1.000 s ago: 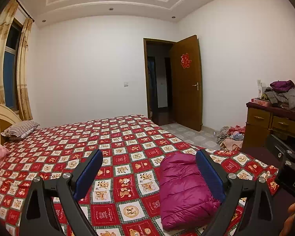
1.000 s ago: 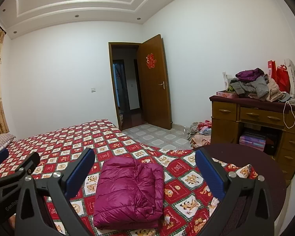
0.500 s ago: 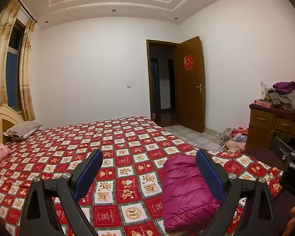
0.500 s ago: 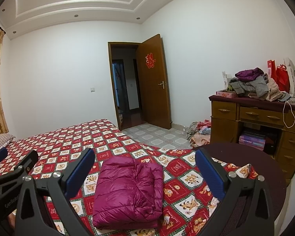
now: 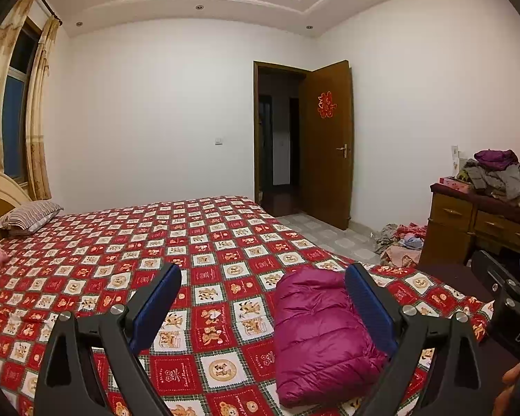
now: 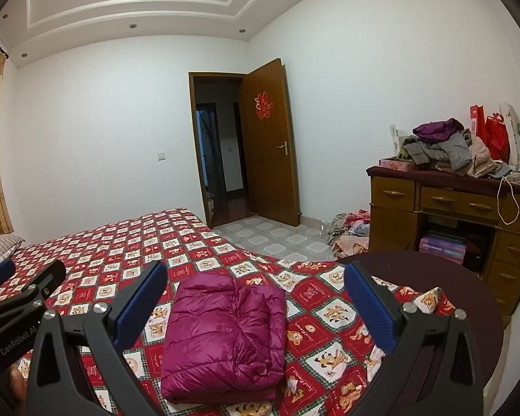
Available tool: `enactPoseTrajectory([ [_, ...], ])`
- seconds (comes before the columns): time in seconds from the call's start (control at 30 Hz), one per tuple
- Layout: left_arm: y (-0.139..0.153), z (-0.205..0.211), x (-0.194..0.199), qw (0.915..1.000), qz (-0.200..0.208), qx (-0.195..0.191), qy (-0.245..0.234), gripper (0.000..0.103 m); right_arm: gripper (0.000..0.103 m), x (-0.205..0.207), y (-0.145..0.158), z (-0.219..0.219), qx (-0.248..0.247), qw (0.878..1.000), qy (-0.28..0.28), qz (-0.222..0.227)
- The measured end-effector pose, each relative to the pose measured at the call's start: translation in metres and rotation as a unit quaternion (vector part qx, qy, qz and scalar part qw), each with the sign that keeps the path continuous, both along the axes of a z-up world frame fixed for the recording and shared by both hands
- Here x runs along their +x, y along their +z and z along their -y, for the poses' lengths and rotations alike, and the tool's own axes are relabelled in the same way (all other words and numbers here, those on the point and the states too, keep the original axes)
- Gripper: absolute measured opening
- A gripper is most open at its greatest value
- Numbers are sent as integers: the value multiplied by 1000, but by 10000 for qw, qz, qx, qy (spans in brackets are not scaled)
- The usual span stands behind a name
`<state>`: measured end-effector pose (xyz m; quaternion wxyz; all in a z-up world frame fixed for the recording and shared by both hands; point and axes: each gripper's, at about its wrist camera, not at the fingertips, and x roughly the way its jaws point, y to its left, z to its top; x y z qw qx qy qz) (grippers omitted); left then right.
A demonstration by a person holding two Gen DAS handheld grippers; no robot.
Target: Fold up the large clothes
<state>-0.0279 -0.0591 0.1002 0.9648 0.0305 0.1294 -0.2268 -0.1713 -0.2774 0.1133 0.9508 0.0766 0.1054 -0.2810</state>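
A magenta puffer jacket (image 6: 225, 339) lies folded into a compact rectangle on the red patterned bedspread (image 6: 128, 242) near the foot of the bed. In the left wrist view the same jacket (image 5: 319, 332) sits to the right, partly behind the right finger. My left gripper (image 5: 263, 294) is held open above the bedspread (image 5: 204, 239), nothing between its blue pads. My right gripper (image 6: 256, 294) is open too, raised above and behind the jacket without touching it. Each gripper shows at the edge of the other's view.
A wooden dresser (image 6: 450, 215) piled with clothes (image 6: 447, 149) and bags stands at the right. More clothes (image 6: 350, 232) lie on the tiled floor by it. A dark round table (image 6: 433, 277) sits beside the bed corner. The door (image 6: 270, 142) stands ajar. Pillows (image 5: 27, 215) lie at the headboard.
The left wrist view has drifted slightly, with the room sliding a little to the right. Both grippers stay open and the jacket has not moved.
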Motion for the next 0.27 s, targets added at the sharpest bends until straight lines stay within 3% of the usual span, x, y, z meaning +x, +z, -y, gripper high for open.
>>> enactPoseTrajectory([
  [0.27, -4, 0, 7, 9999, -86, 106, -1, 96, 103, 6, -4, -3, 22, 9999, 10, -113],
])
